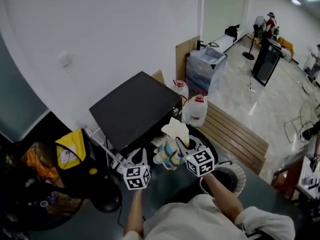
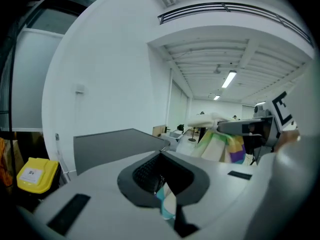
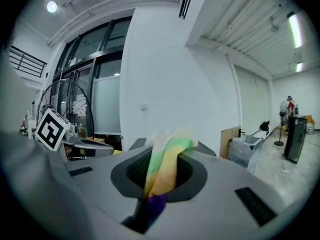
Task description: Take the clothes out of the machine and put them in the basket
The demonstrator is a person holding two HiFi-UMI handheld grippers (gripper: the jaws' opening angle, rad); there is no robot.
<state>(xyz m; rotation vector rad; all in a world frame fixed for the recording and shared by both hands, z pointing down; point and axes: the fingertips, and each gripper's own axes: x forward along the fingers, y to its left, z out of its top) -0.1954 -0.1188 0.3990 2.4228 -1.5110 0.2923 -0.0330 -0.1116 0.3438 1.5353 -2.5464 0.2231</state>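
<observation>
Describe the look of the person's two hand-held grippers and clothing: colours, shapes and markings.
The left hand-held gripper and the right hand-held gripper have smooth pale grey bodies, each with a dark grey rounded recess around its jaws and dark rectangular slots. Each carries a white cube printed with black square markers. The person wears a cream top.

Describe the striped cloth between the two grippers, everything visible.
The striped cloth is soft, bunched fabric in pastel bands: cream, green, yellow, blue and purple. It hangs crumpled in the air between the grippers. The right gripper is shut on a thick fold, and the left gripper is shut on a thin edge.
</observation>
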